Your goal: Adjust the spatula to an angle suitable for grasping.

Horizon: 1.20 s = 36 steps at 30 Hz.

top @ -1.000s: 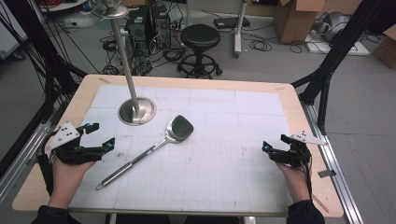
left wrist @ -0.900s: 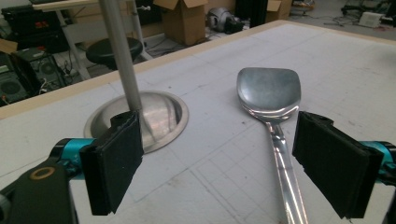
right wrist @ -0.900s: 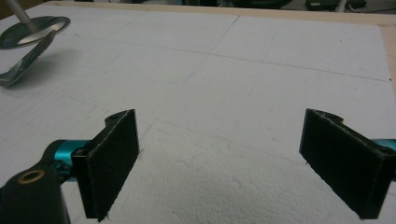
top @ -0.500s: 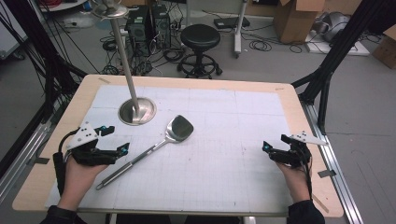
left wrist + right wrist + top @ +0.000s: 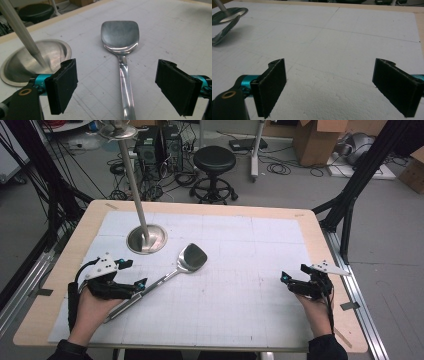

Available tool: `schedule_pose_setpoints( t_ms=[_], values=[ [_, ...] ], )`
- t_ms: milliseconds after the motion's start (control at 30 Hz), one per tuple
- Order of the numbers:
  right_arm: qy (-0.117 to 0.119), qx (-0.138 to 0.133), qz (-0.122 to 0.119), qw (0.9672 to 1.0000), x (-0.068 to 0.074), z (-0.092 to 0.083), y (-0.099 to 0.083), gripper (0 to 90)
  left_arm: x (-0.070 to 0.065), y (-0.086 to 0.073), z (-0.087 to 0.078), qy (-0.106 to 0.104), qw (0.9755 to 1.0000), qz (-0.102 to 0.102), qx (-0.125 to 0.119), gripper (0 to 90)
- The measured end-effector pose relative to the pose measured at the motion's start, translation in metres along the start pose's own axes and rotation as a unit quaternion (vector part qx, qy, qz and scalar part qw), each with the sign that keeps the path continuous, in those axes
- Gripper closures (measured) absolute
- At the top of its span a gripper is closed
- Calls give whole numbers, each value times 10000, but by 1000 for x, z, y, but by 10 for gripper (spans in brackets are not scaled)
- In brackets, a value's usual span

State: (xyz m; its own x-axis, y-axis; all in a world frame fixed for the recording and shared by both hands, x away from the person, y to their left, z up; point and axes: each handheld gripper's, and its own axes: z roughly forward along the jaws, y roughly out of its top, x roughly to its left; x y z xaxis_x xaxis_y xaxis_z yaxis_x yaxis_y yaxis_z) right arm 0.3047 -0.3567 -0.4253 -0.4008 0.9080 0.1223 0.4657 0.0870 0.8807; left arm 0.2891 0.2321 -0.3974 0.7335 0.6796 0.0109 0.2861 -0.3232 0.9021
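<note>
Left gripper [image 5: 134, 275]: jaws spread wide, holding nothing; in the left gripper view [image 5: 116, 87] they stand one on each side of the spatula's handle without touching it.
Right gripper [image 5: 291, 279]: jaws wide apart and empty, above bare white mat [image 5: 240, 270] near the desk's right edge; seen again in the right gripper view [image 5: 329, 86].
Spatula [image 5: 165, 277]: steel, lying flat on the mat, blade [image 5: 120, 35] pointing away from the person, just beside the round base [image 5: 146, 239] of a metal stand.
Desk [image 5: 320, 245]: wooden rim around the mat.
Change: the left gripper has moved rightward from the desk's left edge to the handle; the right gripper has stayed put; the spatula has not shifted.
</note>
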Motion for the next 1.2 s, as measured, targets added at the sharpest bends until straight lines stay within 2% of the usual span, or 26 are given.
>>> schedule_pose_setpoints(
  t_ms=[100,200,333,467,567,667,700,733,833,867,900,933,1000,1067,1133,1167,1200],
  values=[
    [13,-5,-7,10000,0,0,0,111,-2,-1,10,-148,9996,-40,245,197],
    [25,-2,3,10000,1,0,0,111,-4,-3,20,-88,9988,14,487,228],
    [-17,-1,4,10000,1,0,0,111,-7,-5,31,-15,9967,-28,810,276],
    [-17,3,10,10000,0,0,0,111,-8,-6,37,-61,9951,-64,982,283],
    [7,8,-15,10000,0,0,0,111,-7,-7,42,-183,9937,-139,1097,359],
    [4,13,-6,10000,1,1,0,111,-5,-6,46,-151,9922,-166,1227,364],
    [26,23,-24,10000,1,1,0,111,-4,-6,50,-185,9902,-212,1367,374],
    [26,23,-24,10000,1,1,0,111,-4,-6,50,-185,9902,-212,1367,376],
    [22,29,-25,10000,1,1,0,111,-5,-5,54,-174,9865,-187,1619,384],
    [5,11,-15,10000,1,1,0,111,-7,-5,56,-166,9837,-146,1784,387],
    [20,8,-24,10000,1,0,0,111,-7,-5,58,-186,9824,-98,1857,399],
    [18,5,-28,10000,1,0,0,111,-7,-5,58,-186,9824,-98,1857,407],
    [14,12,-27,10000,1,1,0,111,-9,-4,61,-201,9796,-31,2000,413],
    [21,10,-19,10000,1,1,0,111,-10,-3,62,-184,9788,11,2038,416],
    [42,48,-13,10000,1,2,-1,111,-11,0,67,-158,9745,110,2235,434],
    [42,48,-13,10000,1,2,-1,111,-11,0,67,-158,9745,110,2235,440],
    [32,55,-3,10000,1,2,-1,111,-13,3,69,-122,9732,94,2294,456]
  ],
)
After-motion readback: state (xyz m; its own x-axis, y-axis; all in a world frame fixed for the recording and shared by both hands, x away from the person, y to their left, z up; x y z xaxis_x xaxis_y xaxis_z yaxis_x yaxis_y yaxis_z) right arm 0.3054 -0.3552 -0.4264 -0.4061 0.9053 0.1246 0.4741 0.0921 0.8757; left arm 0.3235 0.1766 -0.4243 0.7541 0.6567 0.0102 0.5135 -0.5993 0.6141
